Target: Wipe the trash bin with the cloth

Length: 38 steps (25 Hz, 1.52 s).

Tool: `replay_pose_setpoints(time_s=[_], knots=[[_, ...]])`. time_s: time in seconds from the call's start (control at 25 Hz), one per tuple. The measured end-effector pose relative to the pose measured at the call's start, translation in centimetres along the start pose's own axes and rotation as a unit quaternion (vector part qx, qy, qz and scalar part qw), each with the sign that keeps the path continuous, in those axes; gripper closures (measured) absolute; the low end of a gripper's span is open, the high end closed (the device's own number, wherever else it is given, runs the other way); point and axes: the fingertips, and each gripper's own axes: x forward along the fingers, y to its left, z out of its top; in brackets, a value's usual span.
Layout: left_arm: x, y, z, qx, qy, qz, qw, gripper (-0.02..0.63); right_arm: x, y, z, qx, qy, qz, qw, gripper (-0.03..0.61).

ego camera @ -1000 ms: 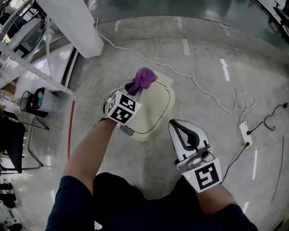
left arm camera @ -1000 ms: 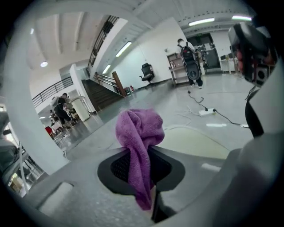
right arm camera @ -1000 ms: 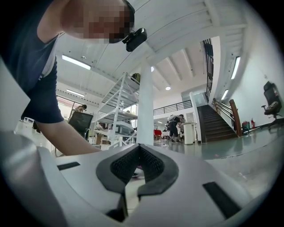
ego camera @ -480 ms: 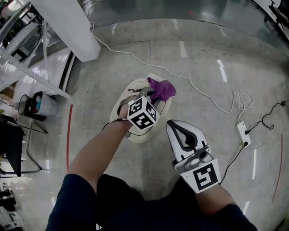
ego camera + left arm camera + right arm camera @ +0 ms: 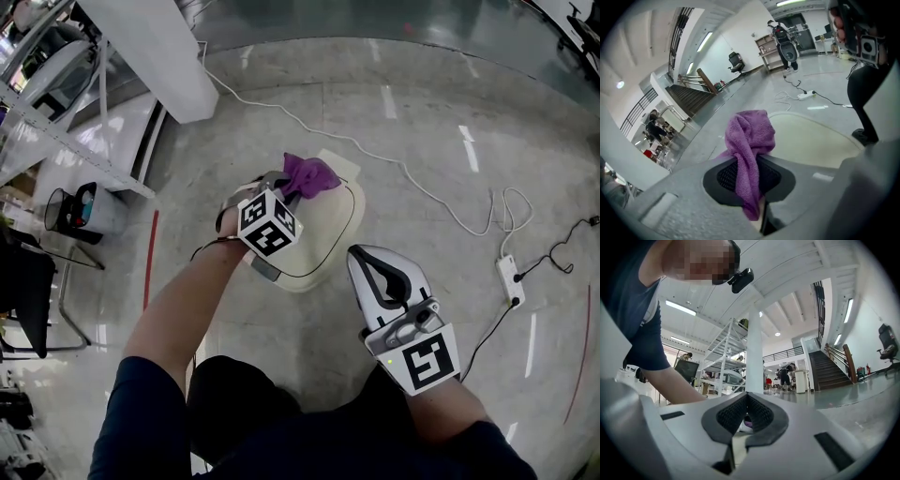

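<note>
A cream trash bin [image 5: 323, 234] stands on the floor below me, its closed lid [image 5: 811, 140] facing up. My left gripper [image 5: 286, 187] is shut on a purple cloth [image 5: 309, 174], which bunches out past the jaw tips [image 5: 749, 140] over the lid's far left part. My right gripper [image 5: 380, 272] hangs to the right of the bin, off it, with its jaws shut and nothing between them [image 5: 746, 401]. Through the right gripper view a bit of the cloth shows beyond the tips.
A white cable [image 5: 394, 155] runs across the floor behind the bin to a power strip [image 5: 511, 278] at the right. A white pillar [image 5: 155, 52] and a metal shelf rack stand at upper left, with a small wire bin [image 5: 70, 211] beside them.
The left gripper with the cloth swung right across the lid, then came back left toward the lid's far side. The right gripper stayed where it was.
</note>
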Motion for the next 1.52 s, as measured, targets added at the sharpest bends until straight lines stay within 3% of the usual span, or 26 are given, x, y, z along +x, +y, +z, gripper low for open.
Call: replay_pose_setpoints(time_s=[0.12, 0.24, 0.6, 0.8, 1.12, 1.32, 1.52], knots=[[-0.8, 1.2, -2.6, -0.014, 0.019, 0.008, 0.9997, 0.56, 0.1, 0.2, 0.0, 0.001, 0.0, 0.003, 1.0, 0.568], [-1.4, 0.7, -3.0, -0.021, 0.015, 0.004, 0.9997, 0.56, 0.2, 0.2, -0.1, 0.002, -0.001, 0.002, 1.0, 0.568], [-3.1, -8.1, 3.0, 0.032, -0.041, -0.059, 0.9969, 0.56, 0.0, 0.0, 0.7, 0.001, -0.013, -0.004, 1.0, 0.568], [-4.9, -11.4, 3.5, 0.057, -0.054, -0.084, 0.9934, 0.56, 0.1, 0.3, 1.0, 0.0, -0.015, -0.001, 1.0, 0.568], [-6.8, -7.7, -2.9, 0.012, -0.012, -0.049, 0.9987, 0.56, 0.4, 1.2, 0.9, -0.006, -0.015, 0.014, 1.0, 0.568], [-8.1, -4.4, -7.6, -0.041, 0.017, -0.022, 0.9988, 0.56, 0.7, 1.6, 1.0, -0.006, -0.014, 0.017, 1.0, 0.568], [-9.9, -5.9, -9.1, -0.066, 0.015, -0.026, 0.9974, 0.56, 1.0, 1.8, 0.6, -0.004, -0.003, 0.021, 1.0, 0.568]])
